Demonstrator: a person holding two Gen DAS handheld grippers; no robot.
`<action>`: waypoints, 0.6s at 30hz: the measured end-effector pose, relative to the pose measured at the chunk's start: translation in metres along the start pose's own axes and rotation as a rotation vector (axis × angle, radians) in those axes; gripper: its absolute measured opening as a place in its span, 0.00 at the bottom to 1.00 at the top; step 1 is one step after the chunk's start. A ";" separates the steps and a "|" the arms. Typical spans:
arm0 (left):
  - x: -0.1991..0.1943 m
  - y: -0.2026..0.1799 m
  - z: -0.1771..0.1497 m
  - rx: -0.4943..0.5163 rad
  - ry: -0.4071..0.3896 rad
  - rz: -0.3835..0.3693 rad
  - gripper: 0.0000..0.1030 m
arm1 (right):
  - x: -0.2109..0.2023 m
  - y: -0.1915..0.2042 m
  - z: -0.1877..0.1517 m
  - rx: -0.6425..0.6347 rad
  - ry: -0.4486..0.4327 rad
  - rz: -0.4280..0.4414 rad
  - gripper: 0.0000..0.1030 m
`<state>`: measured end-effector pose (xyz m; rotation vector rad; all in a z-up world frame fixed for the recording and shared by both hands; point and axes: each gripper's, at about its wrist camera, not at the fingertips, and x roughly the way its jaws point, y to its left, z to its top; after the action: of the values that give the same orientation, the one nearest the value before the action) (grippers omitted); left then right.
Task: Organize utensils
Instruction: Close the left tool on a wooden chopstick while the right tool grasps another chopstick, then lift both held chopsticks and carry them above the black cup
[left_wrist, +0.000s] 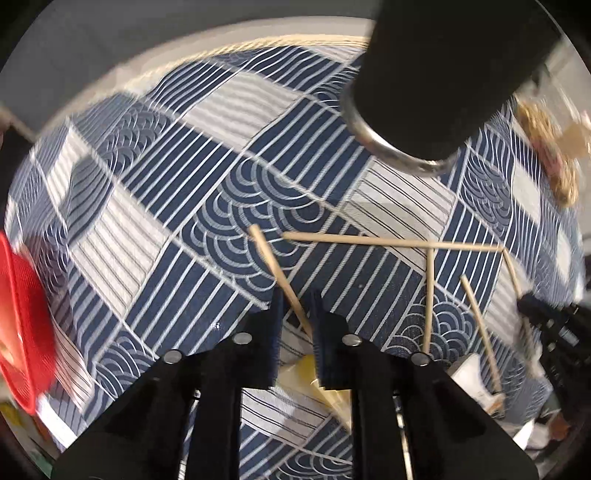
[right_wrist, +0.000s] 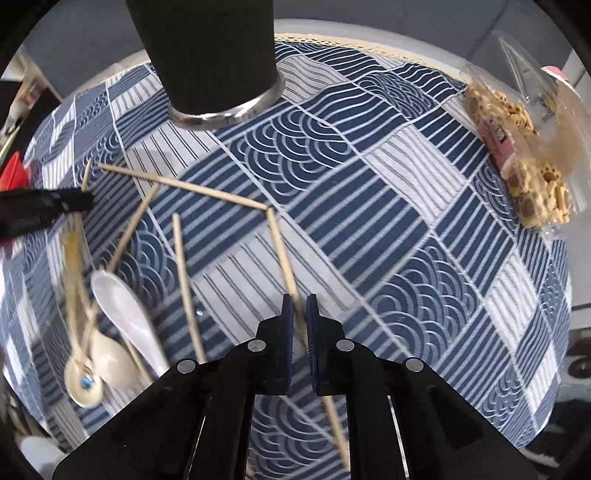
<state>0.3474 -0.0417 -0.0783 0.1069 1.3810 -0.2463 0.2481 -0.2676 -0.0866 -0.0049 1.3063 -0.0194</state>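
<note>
Several wooden chopsticks lie scattered on the blue-and-white patterned tablecloth (right_wrist: 388, 221). My left gripper (left_wrist: 297, 299) is shut on one chopstick (left_wrist: 275, 271) that runs up and left from its jaws. My right gripper (right_wrist: 299, 299) is shut on another chopstick (right_wrist: 280, 251) that points away from it. A tall black cup with a metal rim (right_wrist: 221, 74) stands at the back; it also shows in the left wrist view (left_wrist: 436, 85). A white spoon (right_wrist: 123, 306) and a cream spoon (right_wrist: 86, 376) lie at the left in the right wrist view. The left gripper also shows in the right wrist view (right_wrist: 48, 203).
A clear bag of biscuits (right_wrist: 532, 147) lies at the right table edge, also in the left wrist view (left_wrist: 546, 147). A red object (left_wrist: 18, 325) sits at the left edge. More loose chopsticks (left_wrist: 391, 242) lie crossed in front of the cup.
</note>
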 end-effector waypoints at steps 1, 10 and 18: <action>0.000 0.005 0.002 -0.025 0.013 -0.017 0.10 | 0.000 -0.007 -0.003 0.010 0.005 0.017 0.05; -0.006 0.041 -0.002 -0.120 0.051 -0.042 0.05 | -0.019 -0.066 -0.019 0.092 0.010 0.050 0.04; -0.021 0.045 -0.005 -0.178 0.028 -0.077 0.05 | -0.040 -0.106 -0.019 0.106 -0.042 0.050 0.04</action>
<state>0.3491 0.0054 -0.0614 -0.0907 1.4306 -0.1855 0.2183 -0.3723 -0.0518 0.1177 1.2616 -0.0457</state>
